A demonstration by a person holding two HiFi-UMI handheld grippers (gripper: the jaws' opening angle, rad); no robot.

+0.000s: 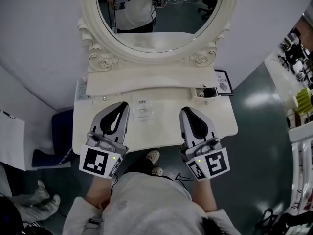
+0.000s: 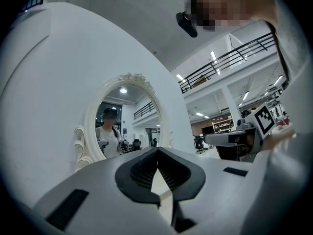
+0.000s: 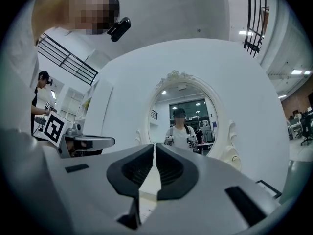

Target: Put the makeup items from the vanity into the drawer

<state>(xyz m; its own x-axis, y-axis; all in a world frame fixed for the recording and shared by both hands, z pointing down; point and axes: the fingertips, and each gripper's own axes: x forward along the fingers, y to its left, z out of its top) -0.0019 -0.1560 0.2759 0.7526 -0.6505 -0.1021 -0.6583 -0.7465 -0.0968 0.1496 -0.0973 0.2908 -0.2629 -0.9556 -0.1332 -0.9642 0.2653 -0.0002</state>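
Observation:
The cream vanity (image 1: 225,124) with its oval mirror (image 1: 156,13) fills the middle of the head view. Both grippers hover low over its front half. My left gripper (image 1: 124,105) is shut with nothing between its fingers, and its tips meet in the left gripper view (image 2: 157,151). My right gripper (image 1: 184,110) is also shut and empty, as the right gripper view (image 3: 154,146) shows. A small clear packet (image 1: 143,109) lies on the top between the two grippers. At the back right a small drawer (image 1: 197,92) stands open with a dark item (image 1: 209,91) in it.
A framed card (image 1: 223,81) leans at the vanity's back right corner. Small flat items (image 1: 81,91) lie at its left edge. A dark blue stool (image 1: 55,137) stands on the floor at the left. Shelving (image 1: 299,106) lines the right side.

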